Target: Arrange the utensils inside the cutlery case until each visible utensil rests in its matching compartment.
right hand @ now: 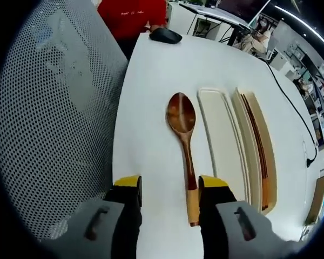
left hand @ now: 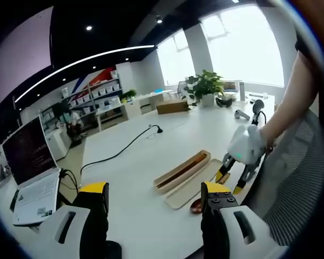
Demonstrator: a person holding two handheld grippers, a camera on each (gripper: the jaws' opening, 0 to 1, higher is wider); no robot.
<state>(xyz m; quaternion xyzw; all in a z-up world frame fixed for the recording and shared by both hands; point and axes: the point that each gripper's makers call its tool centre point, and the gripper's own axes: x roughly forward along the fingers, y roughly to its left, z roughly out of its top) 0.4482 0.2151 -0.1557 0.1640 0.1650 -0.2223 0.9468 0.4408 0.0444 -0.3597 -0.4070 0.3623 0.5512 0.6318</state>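
My left gripper (left hand: 154, 208) hangs open and empty above the table (left hand: 129, 162), giving an overview. At its 1 o'clock sits the case (left hand: 182, 170) with chopsticks (left hand: 178, 171) inside, its lid (left hand: 191, 188) alongside. My right gripper (right hand: 167, 197), jaws spread and gripping nothing, straddles the spoon (right hand: 184, 145), whose bowl points to 12 o'clock, presumably lined up for a pickup.

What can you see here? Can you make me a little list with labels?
spoon: wooden spoon lying flat on the white table, outside the case
case: tray with chopsticks inside
lid: flat lid lying between spoon and tray
right gripper: right gripper open, fingers either side of the spoon handle, not yet closed on it
left gripper: left gripper open, above the table, holding nothing
also there: laptop, plant, mesh chair
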